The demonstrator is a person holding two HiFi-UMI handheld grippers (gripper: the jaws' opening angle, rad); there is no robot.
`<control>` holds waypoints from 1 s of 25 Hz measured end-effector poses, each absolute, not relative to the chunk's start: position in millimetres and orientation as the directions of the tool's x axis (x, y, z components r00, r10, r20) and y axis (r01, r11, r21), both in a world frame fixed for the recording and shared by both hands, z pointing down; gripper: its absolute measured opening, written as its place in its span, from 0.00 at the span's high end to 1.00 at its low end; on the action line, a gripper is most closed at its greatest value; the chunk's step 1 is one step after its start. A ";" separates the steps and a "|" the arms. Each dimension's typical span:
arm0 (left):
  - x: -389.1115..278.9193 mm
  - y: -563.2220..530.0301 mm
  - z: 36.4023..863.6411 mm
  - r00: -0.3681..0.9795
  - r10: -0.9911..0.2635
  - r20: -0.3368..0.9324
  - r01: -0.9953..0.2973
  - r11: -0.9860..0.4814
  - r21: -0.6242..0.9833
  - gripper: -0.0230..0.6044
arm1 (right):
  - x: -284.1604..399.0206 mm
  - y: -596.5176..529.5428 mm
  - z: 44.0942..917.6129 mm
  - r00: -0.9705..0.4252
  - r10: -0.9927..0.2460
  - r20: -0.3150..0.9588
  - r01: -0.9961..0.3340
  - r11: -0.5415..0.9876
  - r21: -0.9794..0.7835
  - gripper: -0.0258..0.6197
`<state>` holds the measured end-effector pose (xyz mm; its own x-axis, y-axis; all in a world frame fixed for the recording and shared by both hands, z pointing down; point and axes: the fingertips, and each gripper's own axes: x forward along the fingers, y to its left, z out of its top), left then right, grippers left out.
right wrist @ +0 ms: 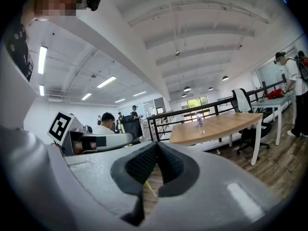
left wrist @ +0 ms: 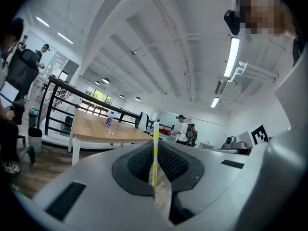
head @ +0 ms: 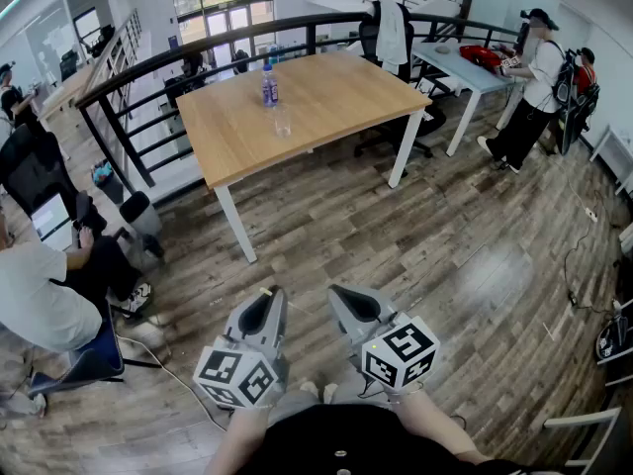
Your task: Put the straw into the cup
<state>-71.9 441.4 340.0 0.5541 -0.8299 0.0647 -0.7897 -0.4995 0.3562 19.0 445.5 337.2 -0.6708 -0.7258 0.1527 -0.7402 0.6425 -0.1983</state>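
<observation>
A yellow-and-white striped straw [left wrist: 155, 153] stands upright between the jaws of my left gripper [left wrist: 155, 163], which is shut on it. In the head view, only the straw's tip [head: 265, 291] shows at the nose of the left gripper [head: 269, 297]. My right gripper [head: 342, 294] is beside it, jaws together with nothing in them. A small clear cup [head: 283, 122] stands on the wooden table [head: 336, 102] well ahead of both grippers, just in front of a water bottle [head: 269, 84]. The cup [right wrist: 201, 127] is also small and far off in the right gripper view.
Wood floor lies between me and the table. A black railing [head: 148, 67] runs behind the table. A person sits at the left [head: 40, 295]. Two people stand at a white desk [head: 465, 67] at the back right, near a dark office chair [head: 391, 33].
</observation>
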 end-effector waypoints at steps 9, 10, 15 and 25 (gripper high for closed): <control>-53.7 448.7 336.6 0.579 -0.813 0.067 -0.785 -0.533 0.317 0.90 | 27.1 449.2 339.9 -0.675 -0.718 0.169 -0.736 0.644 -0.209 0.96; -52.3 449.0 335.7 0.581 -0.812 0.065 -0.784 -0.536 0.315 0.90 | 27.9 450.0 340.9 -0.675 -0.718 0.171 -0.737 0.642 -0.211 0.96; -45.7 451.3 332.6 0.580 -0.814 0.040 -0.774 -0.535 0.339 0.90 | 35.2 454.4 336.7 -0.675 -0.728 0.121 -0.730 0.637 -0.247 0.96; -25.3 464.3 338.8 0.555 -0.832 0.008 -0.774 -0.513 0.371 0.90 | 53.6 463.7 353.1 -0.707 -0.699 0.112 -0.696 0.658 -0.287 0.96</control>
